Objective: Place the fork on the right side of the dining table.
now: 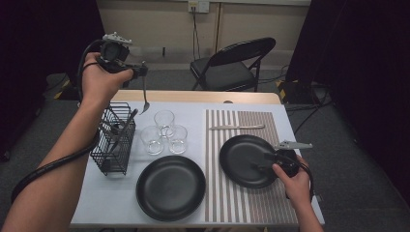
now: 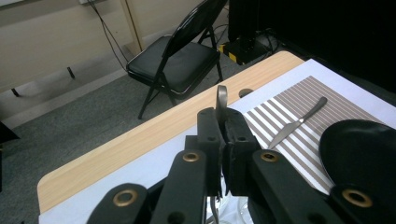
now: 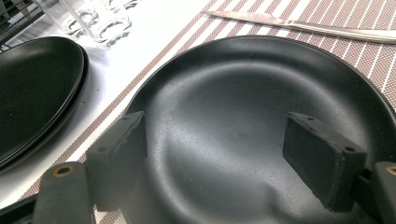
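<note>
My left gripper [image 1: 141, 72] is raised above the table's far left corner and is shut on a metal spoon [image 1: 145, 94], which hangs bowl down over the white cloth. In the left gripper view the spoon's handle end [image 2: 222, 96] pokes up between the closed jaws of the left gripper [image 2: 226, 126]. My right gripper [image 1: 269, 161] is low over the right black plate [image 1: 241, 157], its jaws wide apart. In the right gripper view the right gripper [image 3: 215, 140] is open with the plate [image 3: 233, 88] lying under it and nothing gripped.
A black wire basket [image 1: 115, 142] with cutlery stands at the left. Three glasses [image 1: 164, 133] are grouped beside it. A second black plate [image 1: 170, 187] lies near the front. A knife [image 1: 237, 127] lies on the striped placemat [image 1: 241, 203]. A folding chair [image 1: 232, 65] stands behind the table.
</note>
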{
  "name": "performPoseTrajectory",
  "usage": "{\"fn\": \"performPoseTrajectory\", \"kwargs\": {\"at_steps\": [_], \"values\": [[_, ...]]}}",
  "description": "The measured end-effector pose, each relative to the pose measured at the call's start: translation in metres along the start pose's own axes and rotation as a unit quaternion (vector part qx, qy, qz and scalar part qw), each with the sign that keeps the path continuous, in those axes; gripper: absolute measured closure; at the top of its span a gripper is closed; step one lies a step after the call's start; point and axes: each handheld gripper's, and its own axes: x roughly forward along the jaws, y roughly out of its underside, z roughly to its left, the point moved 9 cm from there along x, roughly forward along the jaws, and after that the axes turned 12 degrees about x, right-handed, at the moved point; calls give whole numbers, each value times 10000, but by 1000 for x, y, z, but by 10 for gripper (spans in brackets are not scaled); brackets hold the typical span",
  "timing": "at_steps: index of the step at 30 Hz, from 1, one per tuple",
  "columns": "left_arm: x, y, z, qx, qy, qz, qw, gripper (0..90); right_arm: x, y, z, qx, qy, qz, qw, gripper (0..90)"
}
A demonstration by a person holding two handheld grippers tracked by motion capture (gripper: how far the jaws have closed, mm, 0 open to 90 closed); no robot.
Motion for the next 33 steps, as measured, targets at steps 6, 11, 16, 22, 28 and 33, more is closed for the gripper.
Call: {"fn": "performPoseTrajectory", "kwargs": {"at_steps": [6, 11, 16, 22, 28, 33], "values": [[4, -5, -15, 85, 167, -27, 9998, 871, -1, -3, 3, -27, -17, -35, 10000, 213], [9, -8, -30, 177, 331, -19, 9993, 871, -1, -4, 5, -46, -30, -48, 10000, 213], [14, -14, -44, 227, 495, -70, 9985, 871, -2, -6, 6, -37, -41, -78, 10000, 213], [19, -19, -63, 287, 701, -131, 9970, 871, -2, -7, 9, -70, -76, -92, 9999, 213], [25, -21, -81, 335, 855, -140, 9957, 871, -3, -11, 14, -144, -83, -124, 9998, 213], [30, -22, -94, 355, 961, -166, 9946, 871, -2, -12, 18, -182, -94, -122, 9997, 213]]}}
